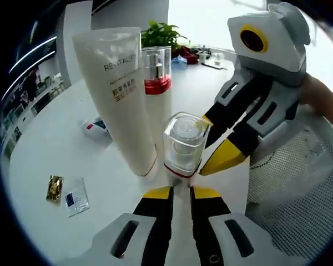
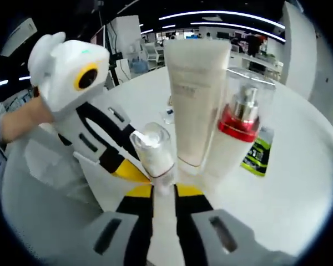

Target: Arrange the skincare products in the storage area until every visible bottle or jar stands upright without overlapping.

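nearest in the left gripper view, the left gripper (image 1: 180,193) has its yellow-tipped jaws nearly together with only a slim gap, holding nothing, their tips just short of the small clear-capped bottle (image 1: 184,145). the right gripper (image 1: 225,145) comes in from the right of that view, its jaws on either side of the small bottle; whether they actually pinch it i cannot tell. in the right gripper view the same small bottle (image 2: 153,151) stands between those jaws, tilted rather than straight.

it looks light, with a hard, glossy plastic cap that would slip under a shallow grip. i would take it low on the body, below the cap, with gentle pressure.

just behind it on the white bench (image 1: 55,144) stands the tall cream tube (image 1: 117,97), soft-walled and top-heavy, best held near its base. touching or nearly touching it is the red-collared pump bottle (image 1: 157,83), upright, stiff, its clear cap probably loose.

further off lie small sachets (image 1: 67,193) and a green plant (image 1: 162,34).
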`<state>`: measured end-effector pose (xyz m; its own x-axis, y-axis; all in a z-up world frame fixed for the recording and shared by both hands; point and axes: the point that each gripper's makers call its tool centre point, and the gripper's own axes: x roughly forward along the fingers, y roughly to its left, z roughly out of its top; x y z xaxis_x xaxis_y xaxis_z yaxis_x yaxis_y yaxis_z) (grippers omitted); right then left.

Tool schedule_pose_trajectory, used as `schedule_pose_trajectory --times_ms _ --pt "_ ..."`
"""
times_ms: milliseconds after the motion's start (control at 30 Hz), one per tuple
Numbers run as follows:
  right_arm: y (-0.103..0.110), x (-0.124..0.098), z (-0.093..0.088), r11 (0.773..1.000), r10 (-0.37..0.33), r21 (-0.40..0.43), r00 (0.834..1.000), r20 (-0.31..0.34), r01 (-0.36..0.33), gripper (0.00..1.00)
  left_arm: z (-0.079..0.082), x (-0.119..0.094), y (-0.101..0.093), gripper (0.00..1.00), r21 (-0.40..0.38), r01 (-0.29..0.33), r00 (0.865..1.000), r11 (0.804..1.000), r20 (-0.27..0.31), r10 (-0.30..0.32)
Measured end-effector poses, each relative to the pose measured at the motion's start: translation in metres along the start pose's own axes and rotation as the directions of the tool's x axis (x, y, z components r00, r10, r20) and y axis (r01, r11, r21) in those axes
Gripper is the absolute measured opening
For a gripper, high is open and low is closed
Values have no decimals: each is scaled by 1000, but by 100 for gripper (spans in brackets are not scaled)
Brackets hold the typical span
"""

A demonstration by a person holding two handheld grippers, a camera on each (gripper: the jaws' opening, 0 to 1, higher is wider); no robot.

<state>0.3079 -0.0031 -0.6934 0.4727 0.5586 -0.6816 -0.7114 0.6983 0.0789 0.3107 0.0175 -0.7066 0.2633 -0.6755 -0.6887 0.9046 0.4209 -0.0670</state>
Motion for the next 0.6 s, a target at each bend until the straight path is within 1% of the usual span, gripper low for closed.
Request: schedule_pose_trajectory --times_ms 100,233,367,467,500,600 --pt "-1 0 0 1000 0 1 1000 3 0 16 1 3 -3 8 10 13 1000 1000 -6 -13" --pt "-1 1 -2 1000 -1 -2 1000 -6 1 18 2 7 -4 10 13 11 1000 1000 -12 -11" --pt "-3 1 -4 1000 -2 6 1000 -8 2 16 2 9 -4 10 10 7 1000 1000 -21 -7" --pt "-6 -1 -2 1000 -9 17 1000 -1 10 15 4 11 -3 10 -7 -3 1000 1000 -17 3" --pt "-9 -2 0 1000 -23 17 1000 6 23 15 4 12 -3 10 -2 -5 1000 1000 -18 5" --pt "-13 -5 1 999 -26 28 1000 13 26 15 5 14 -3 10 9 -10 1000 1000 -23 10"
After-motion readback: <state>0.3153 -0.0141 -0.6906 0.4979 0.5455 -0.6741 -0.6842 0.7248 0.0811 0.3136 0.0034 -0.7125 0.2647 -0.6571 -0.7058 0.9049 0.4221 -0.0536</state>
